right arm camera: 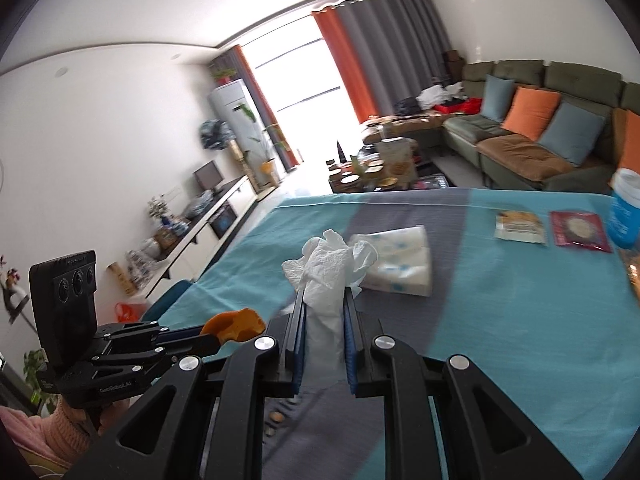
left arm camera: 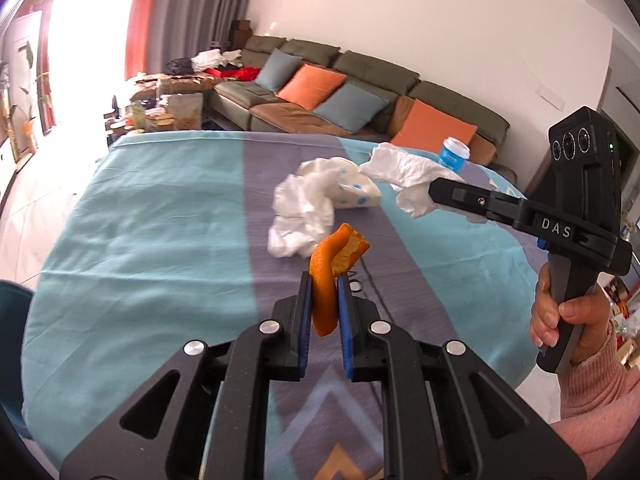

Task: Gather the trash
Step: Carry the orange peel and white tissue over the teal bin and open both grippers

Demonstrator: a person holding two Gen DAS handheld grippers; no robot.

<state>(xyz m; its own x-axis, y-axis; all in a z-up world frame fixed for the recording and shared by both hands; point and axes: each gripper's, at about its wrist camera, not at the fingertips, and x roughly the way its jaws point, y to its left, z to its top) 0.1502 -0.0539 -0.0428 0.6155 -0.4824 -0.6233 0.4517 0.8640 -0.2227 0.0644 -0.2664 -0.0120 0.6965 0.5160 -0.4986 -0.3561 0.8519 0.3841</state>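
Teal-grey tablecloth [left arm camera: 160, 240]; left tool [left arm camera: 325, 280] pinches curled orange peel [left arm camera: 332, 268]; right tool [right arm camera: 325, 296] clamps crumpled white tissue [right arm camera: 326, 264].

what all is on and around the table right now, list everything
orange peel: 1, orange, in left gripper
crumpled tissue: 1, white, in right gripper
loose tissue: 1, white, on the cloth
tissue pack: 1, white with blue dots, mid table
cup: 1, blue, white lid, far edge
snack packets: 2, one pale, one dark red, near cup
tablecloth: 1, teal and grey
sofa: 1, green, orange and blue cushions
left gripper: shut
right gripper: shut
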